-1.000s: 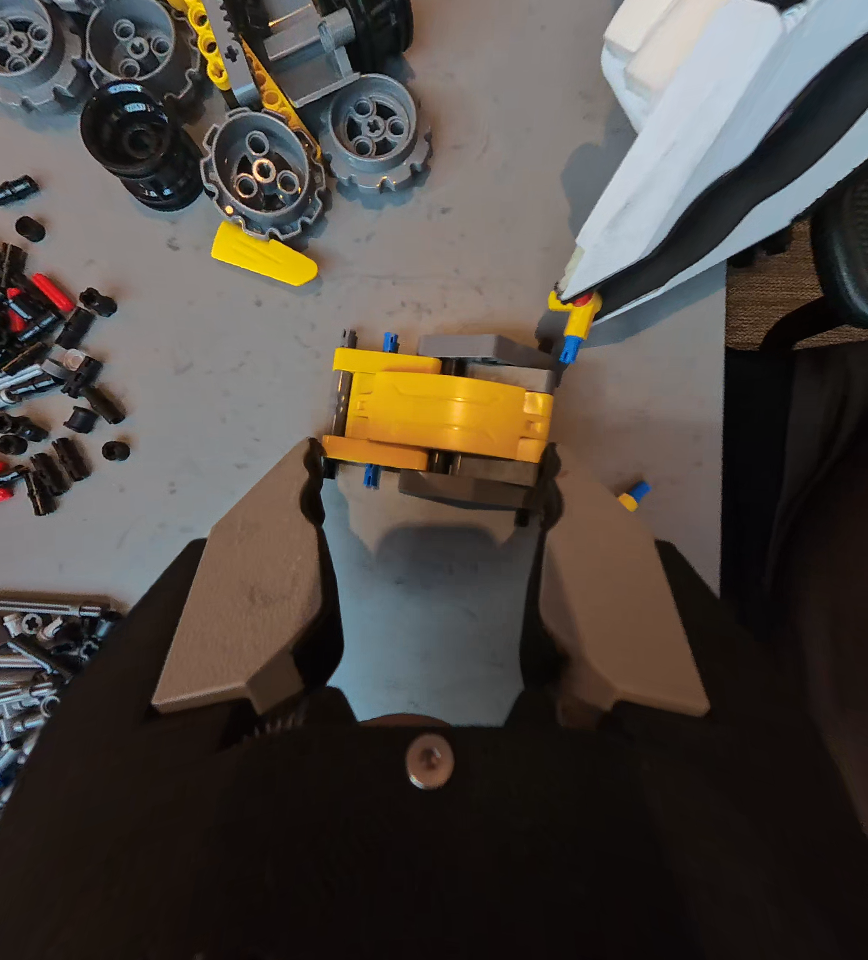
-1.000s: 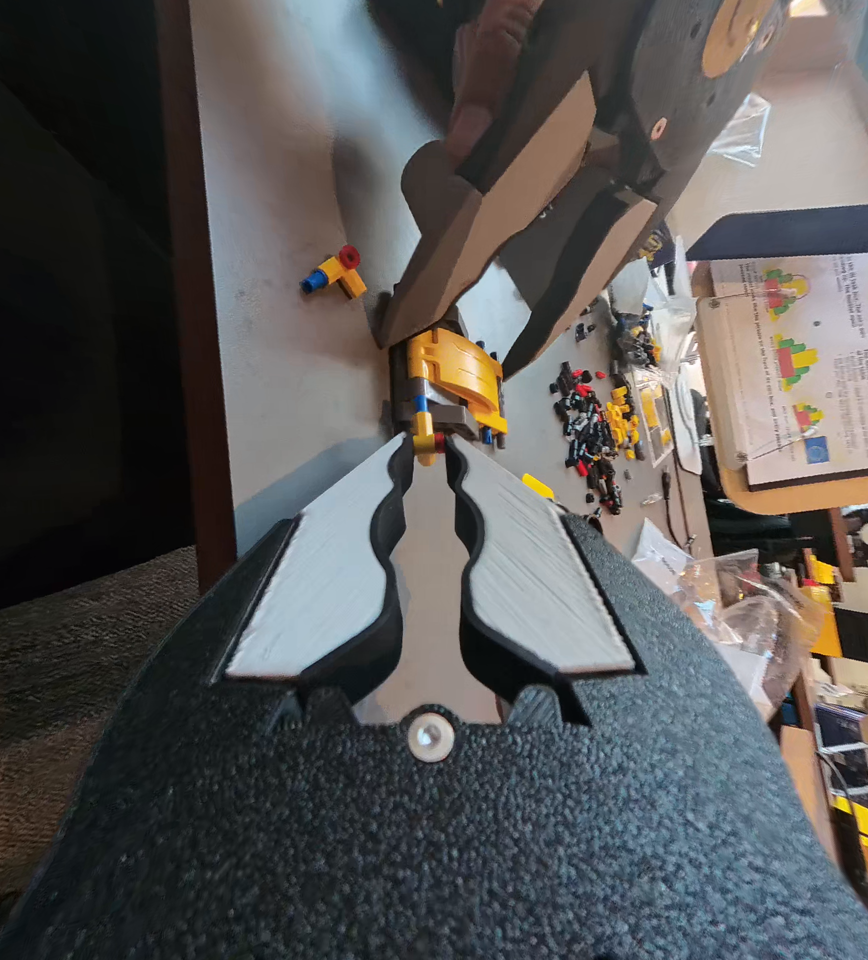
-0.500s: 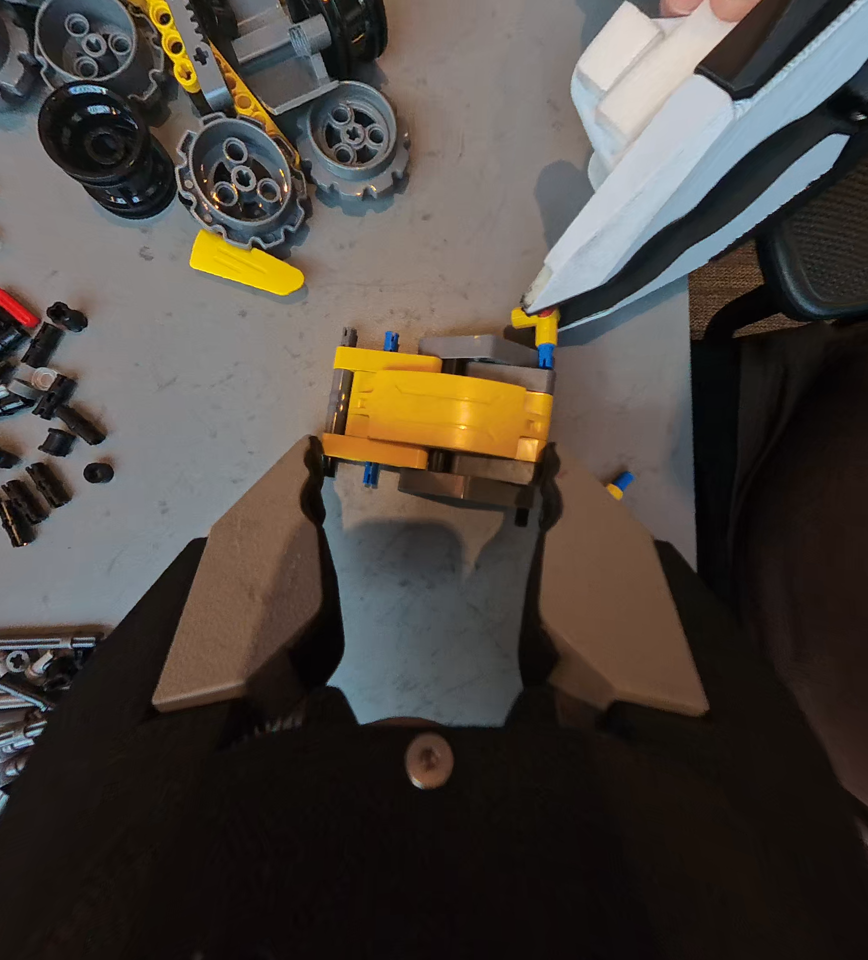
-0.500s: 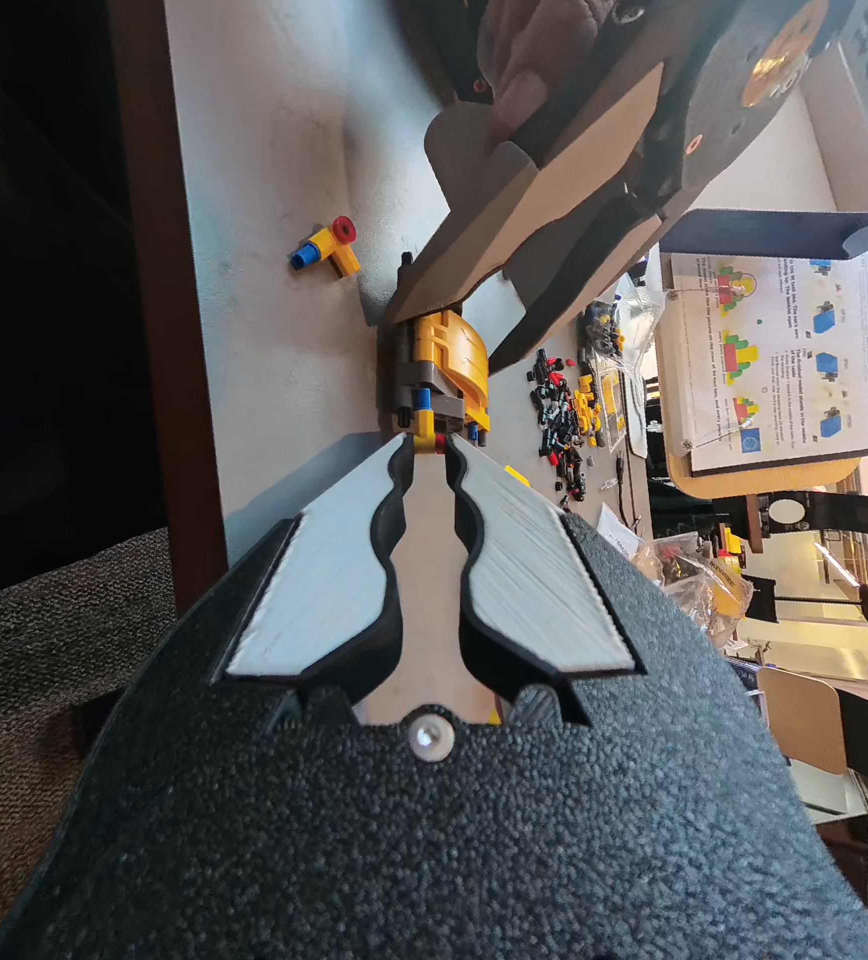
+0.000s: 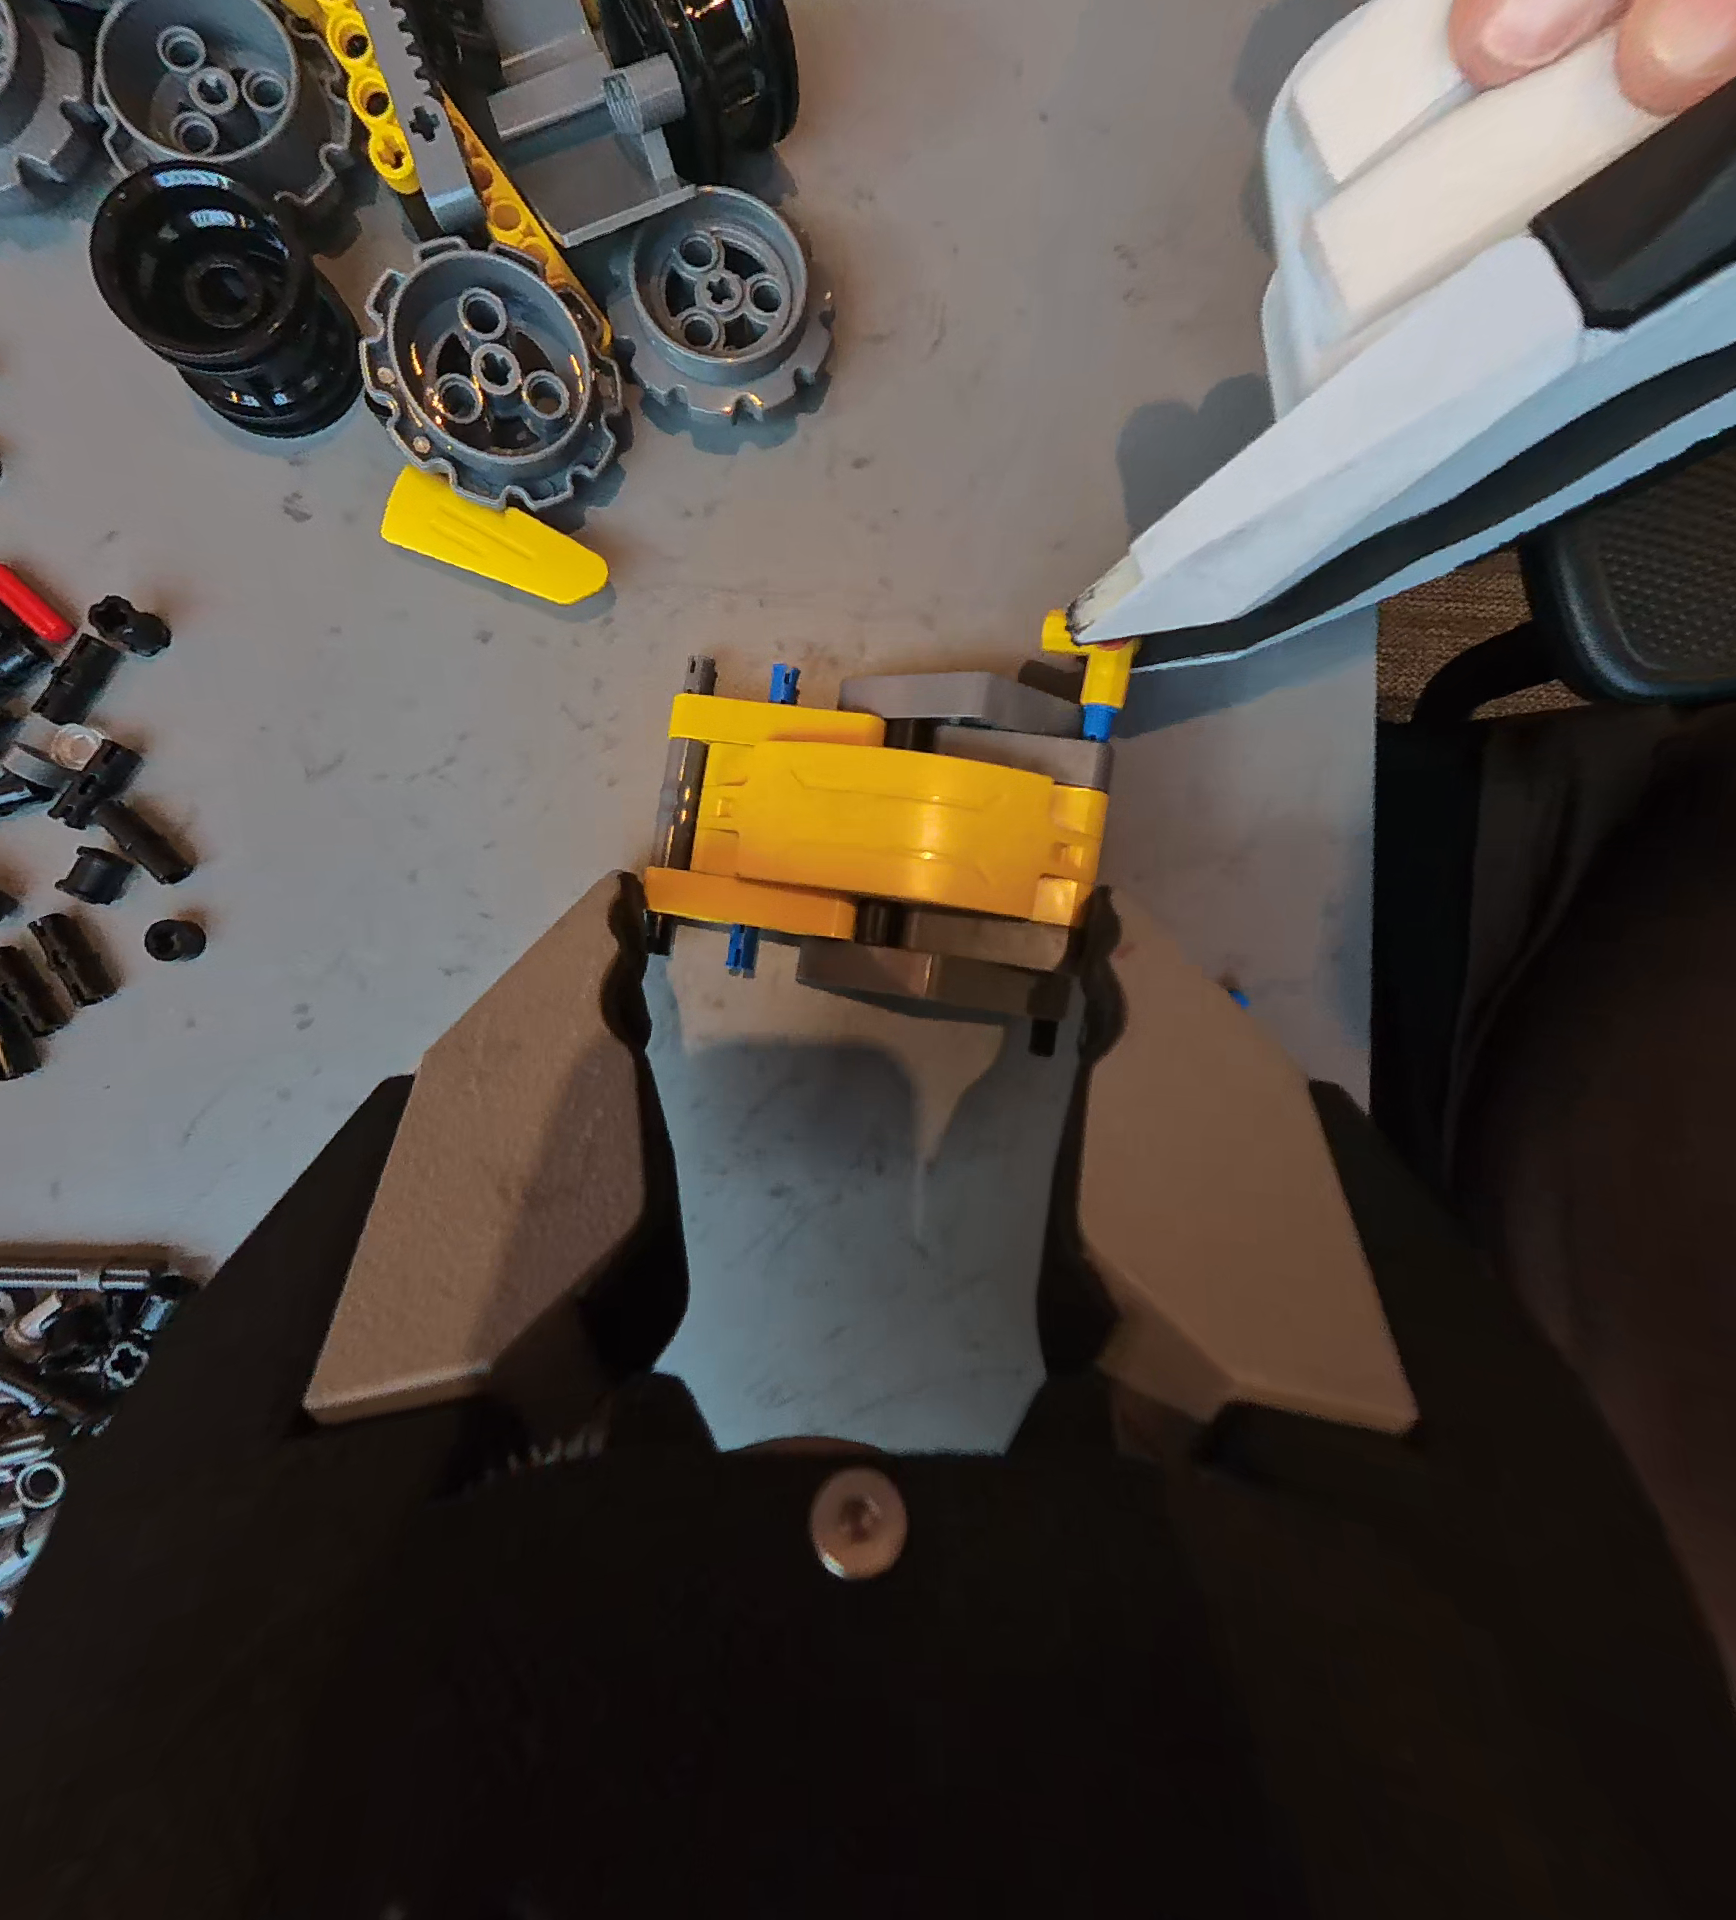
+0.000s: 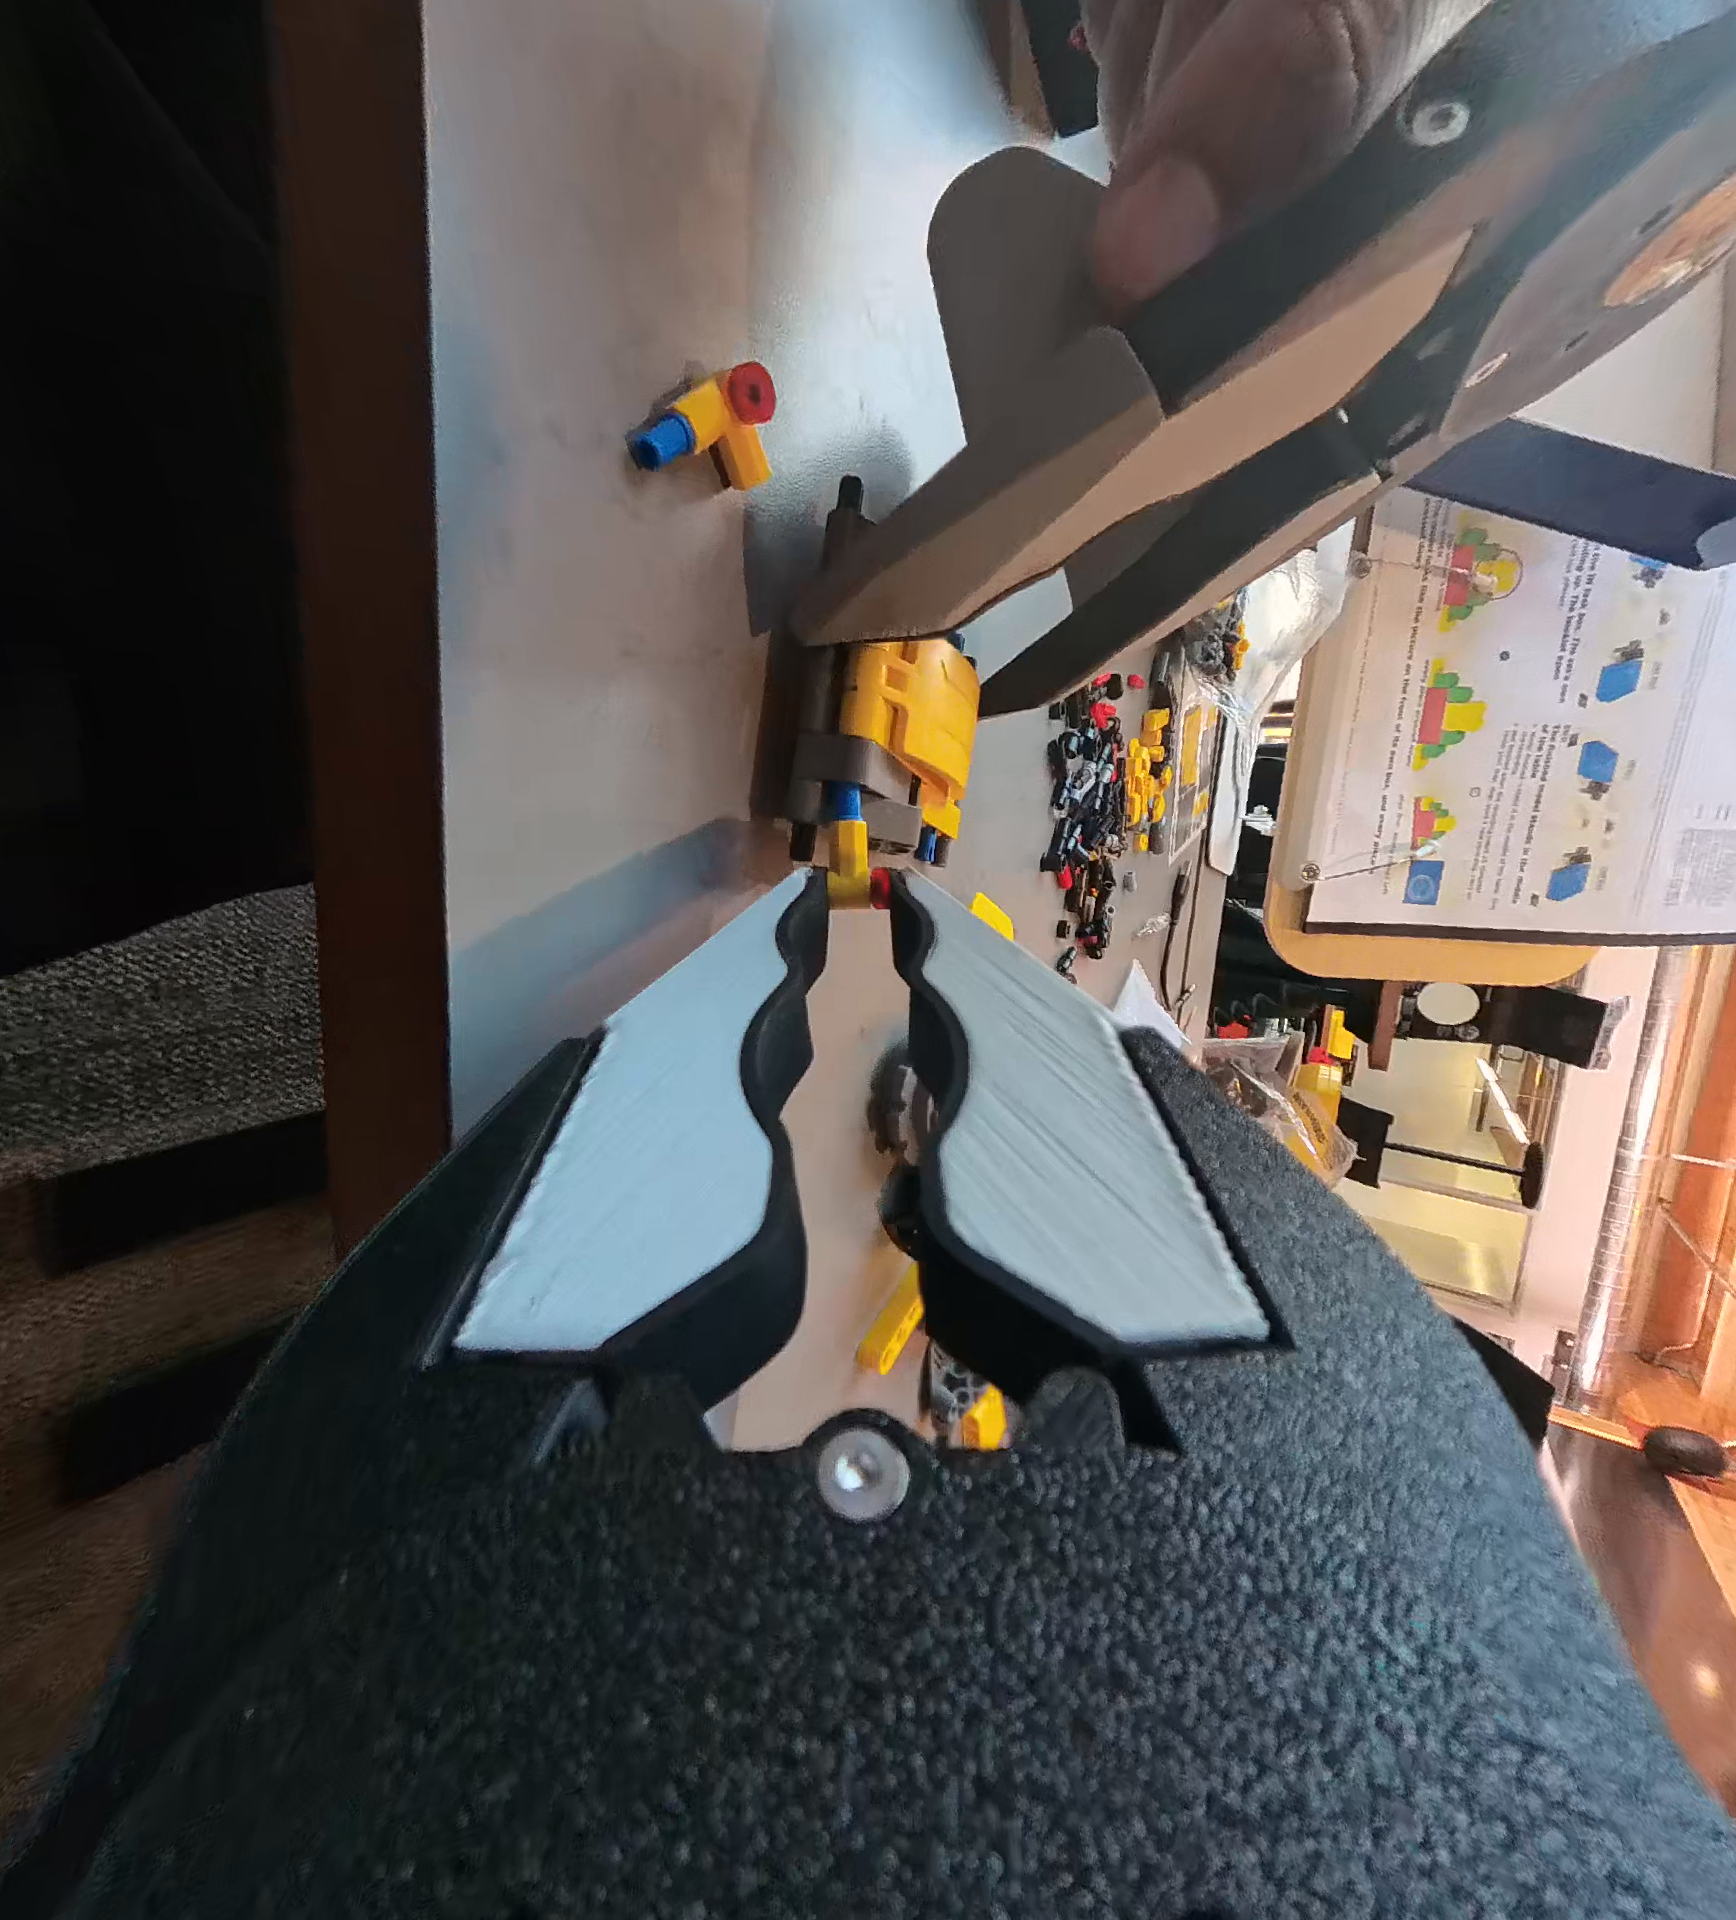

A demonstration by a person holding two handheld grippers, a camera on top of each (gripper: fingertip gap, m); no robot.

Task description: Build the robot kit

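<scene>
Left tool [image 5: 869,940] clamped on yellow-grey assembly [image 5: 885,831], unmoved; right tool [image 6: 856,885] pinching small yellow connector [image 6: 848,857], now brought against assembly's far-right corner.

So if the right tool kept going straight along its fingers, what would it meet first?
Likely the yellow-and-grey brick assembly: the right tool grips a small yellow connector whose blue pin already sits against it. The left tool clamps that assembly.

The yellow-and-grey assembly [image 5: 879,831] lies flat on the table [image 5: 843,520], clamped by the left gripper [image 5: 869,935]. At its 1 o'clock corner, the right gripper [image 6: 856,883] pinches a small yellow connector [image 5: 1092,665].
</scene>
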